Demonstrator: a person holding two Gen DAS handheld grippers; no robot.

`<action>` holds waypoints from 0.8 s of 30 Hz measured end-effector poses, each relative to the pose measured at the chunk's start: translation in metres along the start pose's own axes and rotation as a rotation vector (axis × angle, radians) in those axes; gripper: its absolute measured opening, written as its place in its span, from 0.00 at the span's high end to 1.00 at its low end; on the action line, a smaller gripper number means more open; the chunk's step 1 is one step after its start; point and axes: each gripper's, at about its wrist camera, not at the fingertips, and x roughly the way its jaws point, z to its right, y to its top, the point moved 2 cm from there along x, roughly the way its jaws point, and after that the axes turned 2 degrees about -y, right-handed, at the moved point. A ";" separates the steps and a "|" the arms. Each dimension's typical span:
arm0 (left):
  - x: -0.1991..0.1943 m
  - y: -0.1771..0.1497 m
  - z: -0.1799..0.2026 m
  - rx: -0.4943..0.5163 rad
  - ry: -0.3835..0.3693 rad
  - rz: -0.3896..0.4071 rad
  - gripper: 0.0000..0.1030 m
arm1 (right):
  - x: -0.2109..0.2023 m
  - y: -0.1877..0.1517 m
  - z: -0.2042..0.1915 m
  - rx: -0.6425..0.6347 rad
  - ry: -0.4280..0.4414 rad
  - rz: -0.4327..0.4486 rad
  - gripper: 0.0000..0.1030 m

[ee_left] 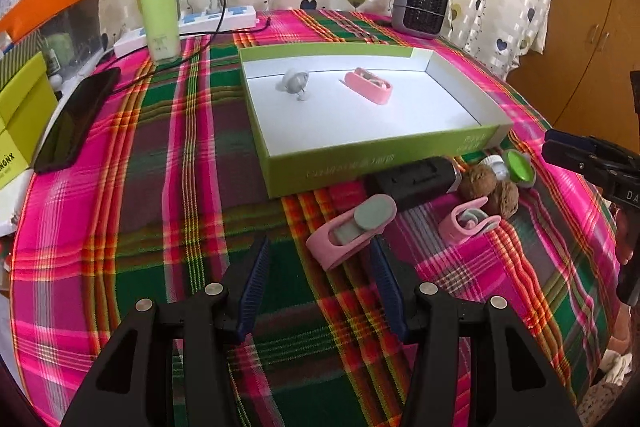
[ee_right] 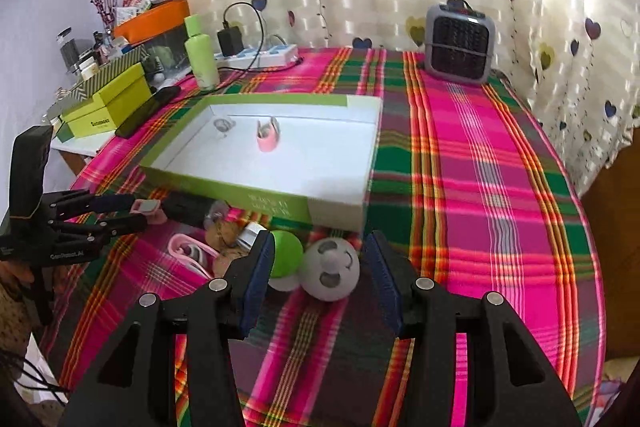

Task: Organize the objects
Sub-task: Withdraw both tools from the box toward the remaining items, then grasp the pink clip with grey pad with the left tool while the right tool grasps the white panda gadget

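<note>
A shallow green box lid with a white inside (ee_left: 400,147) (ee_right: 224,179) lies on the plaid cloth. In it are a grey clip (ee_left: 295,83) (ee_right: 222,125) and a pink clip (ee_left: 368,85) (ee_right: 267,137). My left gripper (ee_left: 320,251) is open, its fingers either side of a pink-and-grey clip (ee_left: 352,227) (ee_right: 148,207) on the cloth. My right gripper (ee_right: 318,247) is open around a grey ball-shaped object (ee_right: 331,273), beside a green-capped piece (ee_right: 286,255) (ee_left: 516,165). A second pink clip (ee_left: 466,223) (ee_right: 188,251), two walnuts (ee_left: 492,191) and a black block (ee_left: 416,181) lie close by.
A green bottle (ee_left: 160,11), a white power strip (ee_left: 200,23) with cable, a black phone (ee_left: 76,119) and green boxes (ee_left: 20,111) stand at the left. A small grey heater (ee_left: 420,7) (ee_right: 460,43) is at the back. A curtain hangs behind the table.
</note>
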 end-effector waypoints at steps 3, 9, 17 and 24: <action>0.001 0.000 0.001 0.009 0.002 0.003 0.52 | 0.001 -0.004 0.006 0.029 0.001 0.002 0.53; 0.004 0.003 0.003 0.023 0.021 0.011 0.52 | -0.003 -0.008 0.005 0.038 0.060 0.019 0.53; 0.007 0.007 0.005 0.018 0.036 0.018 0.52 | 0.000 -0.013 0.025 0.120 0.005 0.027 0.53; 0.008 0.008 0.004 0.023 0.042 0.017 0.52 | 0.018 -0.016 0.018 0.061 0.002 -0.029 0.53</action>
